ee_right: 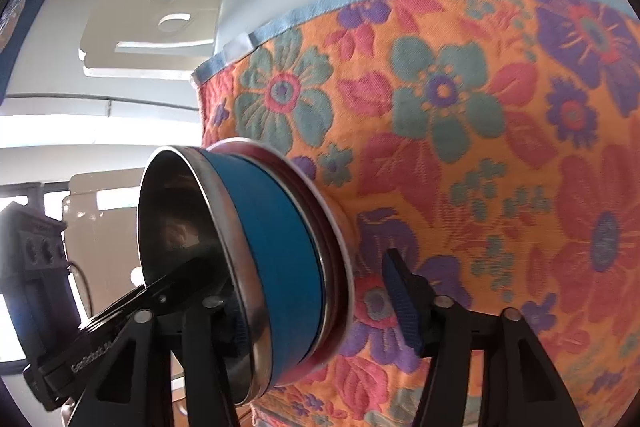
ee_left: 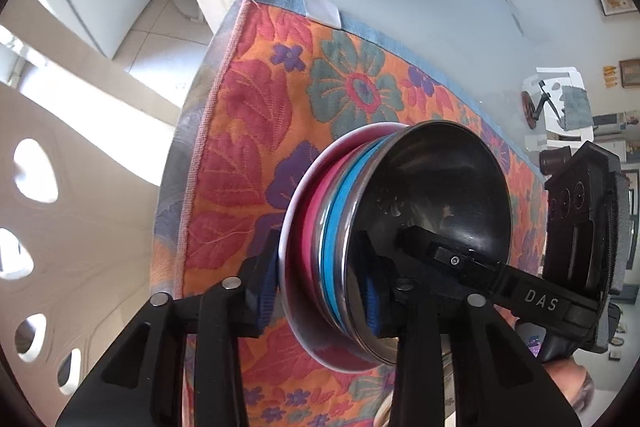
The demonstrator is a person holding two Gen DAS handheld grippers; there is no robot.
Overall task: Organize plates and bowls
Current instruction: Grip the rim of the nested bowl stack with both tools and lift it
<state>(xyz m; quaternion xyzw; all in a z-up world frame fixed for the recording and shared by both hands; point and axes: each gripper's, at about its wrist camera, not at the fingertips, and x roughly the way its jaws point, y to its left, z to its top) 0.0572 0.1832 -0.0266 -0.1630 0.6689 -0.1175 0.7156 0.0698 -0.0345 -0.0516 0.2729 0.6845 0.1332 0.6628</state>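
Left tool clamps bowl stack rim; right tool straddles it.

bright daylight fills both views, pouring from blown-out windows on the left side. the steel bowl carries dark reflections and small glints. fisheye curvature bends the floral cloth and leaves black corners. the right wrist view is slightly soft; near gripper parts blur.
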